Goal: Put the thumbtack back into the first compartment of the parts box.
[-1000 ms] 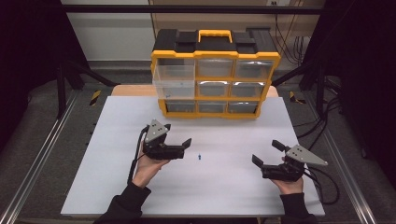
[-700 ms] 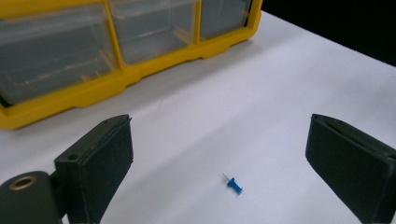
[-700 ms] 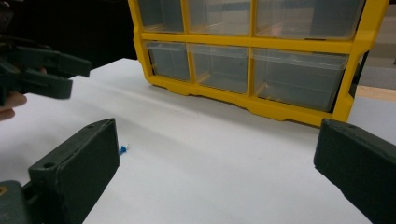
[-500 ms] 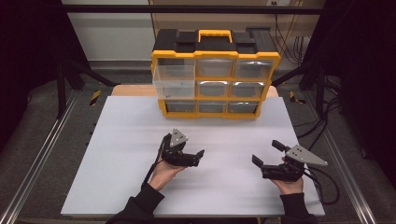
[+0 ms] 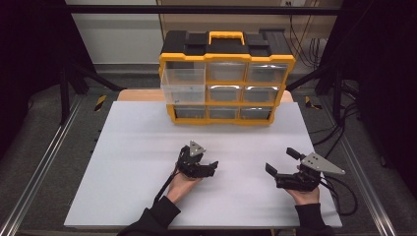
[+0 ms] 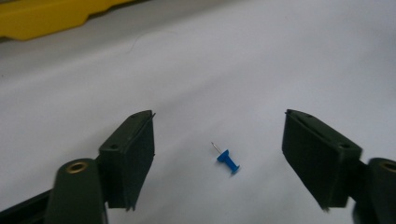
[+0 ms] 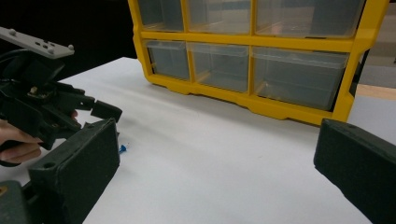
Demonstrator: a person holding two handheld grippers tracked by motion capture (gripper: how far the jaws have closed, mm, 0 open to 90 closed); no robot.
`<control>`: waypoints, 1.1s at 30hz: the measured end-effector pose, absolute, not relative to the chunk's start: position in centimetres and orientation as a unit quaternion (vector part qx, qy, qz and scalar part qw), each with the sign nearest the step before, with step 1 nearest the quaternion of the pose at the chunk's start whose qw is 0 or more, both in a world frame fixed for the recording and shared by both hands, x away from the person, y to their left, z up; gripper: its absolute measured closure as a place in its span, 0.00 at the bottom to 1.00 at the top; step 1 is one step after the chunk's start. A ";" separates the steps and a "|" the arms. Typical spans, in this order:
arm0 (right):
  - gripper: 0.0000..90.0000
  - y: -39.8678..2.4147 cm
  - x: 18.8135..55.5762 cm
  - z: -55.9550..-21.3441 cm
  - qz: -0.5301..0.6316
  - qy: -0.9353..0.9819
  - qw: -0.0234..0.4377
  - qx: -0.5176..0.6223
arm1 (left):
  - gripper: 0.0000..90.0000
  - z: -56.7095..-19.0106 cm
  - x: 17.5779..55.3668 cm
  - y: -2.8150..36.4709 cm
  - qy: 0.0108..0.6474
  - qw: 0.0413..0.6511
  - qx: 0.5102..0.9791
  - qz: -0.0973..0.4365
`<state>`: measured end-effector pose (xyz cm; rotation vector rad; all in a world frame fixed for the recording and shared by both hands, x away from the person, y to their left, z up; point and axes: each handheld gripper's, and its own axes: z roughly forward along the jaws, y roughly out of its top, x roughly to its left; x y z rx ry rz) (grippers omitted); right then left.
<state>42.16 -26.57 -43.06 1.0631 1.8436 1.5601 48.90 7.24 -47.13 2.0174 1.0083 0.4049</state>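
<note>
A small blue pushpin (image 6: 228, 160) lies on its side on the white table (image 5: 137, 147), pin pointing away from me. My left gripper (image 6: 219, 135) hangs low over it with one jaw on each side. Neither pad touches the pin. Its jaws have just been closing, and a wide gap remains. In the high view the left gripper (image 5: 212, 168) sits at the table's middle front and covers the pin. In the right gripper view the pin (image 7: 122, 149) shows just below the left gripper's fingertips (image 7: 105, 111). My right gripper (image 5: 281, 161) rests open at the front right, holding nothing.
A yellow and black drawer organizer (image 5: 226, 78) with clear drawers stands at the table's back edge. Its middle-left drawer (image 5: 184, 84) is pulled out. Cables trail from both grippers toward the front edge. Metal rails run along both sides of the table.
My left gripper has moved right and down, from beside the blue pin to right over it, and its jaws have narrowed. The right gripper has stayed put.
</note>
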 end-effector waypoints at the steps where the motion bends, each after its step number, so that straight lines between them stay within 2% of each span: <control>1: 0.01 -26.6 42.2 -43.1 0.573 0.676 0.249 0.391 | 0.32 -47.3 48.9 7.1 0.401 0.408 0.804 0.161; 6: 0.01 -26.6 42.2 -43.1 0.573 0.677 0.249 0.389 | 0.51 -47.7 48.5 6.7 0.404 0.404 0.804 0.165; 15: 0.01 -26.5 42.2 -43.1 0.572 0.676 0.249 0.391 | 0.71 -48.1 48.6 6.6 0.415 0.395 0.805 0.155; 22: 0.01 -26.6 42.2 -43.1 0.573 0.677 0.249 0.390 | 0.82 -48.3 48.6 6.3 0.417 0.387 0.807 0.157; 28: 0.01 -26.5 42.1 -43.0 0.578 0.673 0.244 0.391 | 0.86 -48.3 48.5 6.2 0.414 0.382 0.810 0.164; 29: 0.01 -26.6 42.2 -43.1 0.574 0.676 0.253 0.386 | 0.90 -48.3 48.5 6.1 0.414 0.381 0.810 0.166; 33: 0.01 -26.6 42.2 -43.0 0.575 0.676 0.252 0.386 | 0.90 -48.2 48.4 6.1 0.409 0.374 0.816 0.167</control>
